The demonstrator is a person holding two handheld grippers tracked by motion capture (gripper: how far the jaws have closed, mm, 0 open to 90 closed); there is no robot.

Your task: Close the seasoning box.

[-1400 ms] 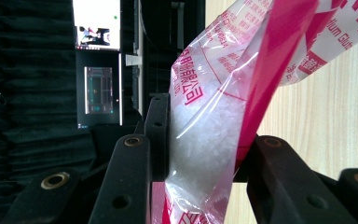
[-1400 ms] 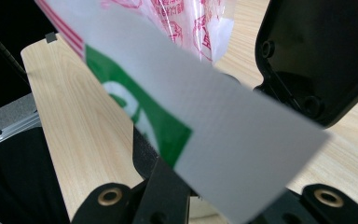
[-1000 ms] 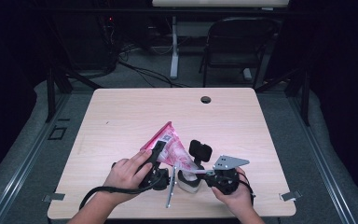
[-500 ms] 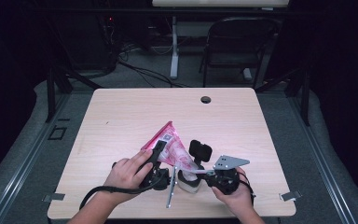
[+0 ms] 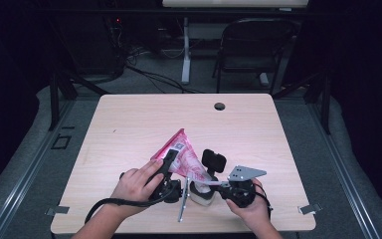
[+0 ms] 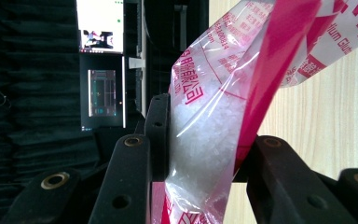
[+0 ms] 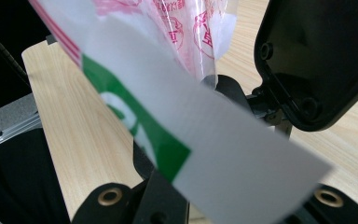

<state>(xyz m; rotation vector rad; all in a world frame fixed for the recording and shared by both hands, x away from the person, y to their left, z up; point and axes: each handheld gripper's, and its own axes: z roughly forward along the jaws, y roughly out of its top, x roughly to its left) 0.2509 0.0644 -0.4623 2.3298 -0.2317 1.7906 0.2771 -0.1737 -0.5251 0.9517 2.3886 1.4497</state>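
Bag (image 5: 181, 154) tilted, long axis toward table's far-left.

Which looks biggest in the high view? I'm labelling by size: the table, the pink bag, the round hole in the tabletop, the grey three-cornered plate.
1. table
2. pink bag
3. grey three-cornered plate
4. round hole

The plate sits higher, nearer the camera, but the order holds.

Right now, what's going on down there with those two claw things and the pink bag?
Left gripper shut on the pink-and-clear bag of white crystals. Right gripper shut on the bag's white-and-green strip. Bag held over the wooden table; nothing in the way.
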